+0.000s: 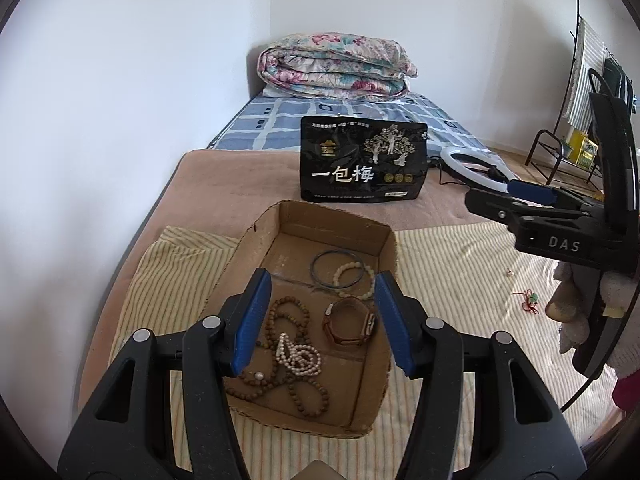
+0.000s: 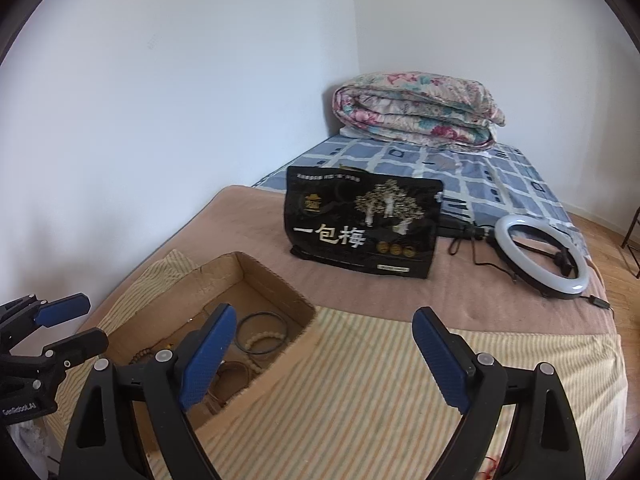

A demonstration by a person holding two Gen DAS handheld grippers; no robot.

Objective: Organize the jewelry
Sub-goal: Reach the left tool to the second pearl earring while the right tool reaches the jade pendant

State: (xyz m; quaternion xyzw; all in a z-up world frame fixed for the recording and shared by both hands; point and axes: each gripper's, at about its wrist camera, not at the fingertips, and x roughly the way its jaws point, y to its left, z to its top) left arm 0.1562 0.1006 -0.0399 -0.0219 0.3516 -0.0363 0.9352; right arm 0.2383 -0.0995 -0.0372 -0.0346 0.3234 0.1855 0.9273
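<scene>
A shallow cardboard box (image 1: 384, 248) lies on a striped cloth (image 1: 448, 264) on the bed. Inside it are a brown bead necklace (image 1: 280, 384), a white pearl strand (image 1: 300, 356), a brown-strapped watch (image 1: 348, 324), a dark bangle (image 1: 326, 260) and a pale bead bracelet (image 1: 352, 274). My left gripper (image 1: 324, 320) hovers open and empty above the box. A small red-string charm (image 1: 530, 302) lies on the cloth to the right. My right gripper (image 2: 324, 356) is open and empty over the cloth, right of the box (image 2: 280, 280); it also shows in the left wrist view (image 1: 516, 196).
A black snack bag (image 1: 362, 160) stands behind the box. A ring light (image 2: 540, 256) with its cable lies at the back right. A folded floral quilt (image 2: 416, 108) sits at the bed's far end by the wall. A metal rack (image 1: 576, 120) stands on the floor to the right.
</scene>
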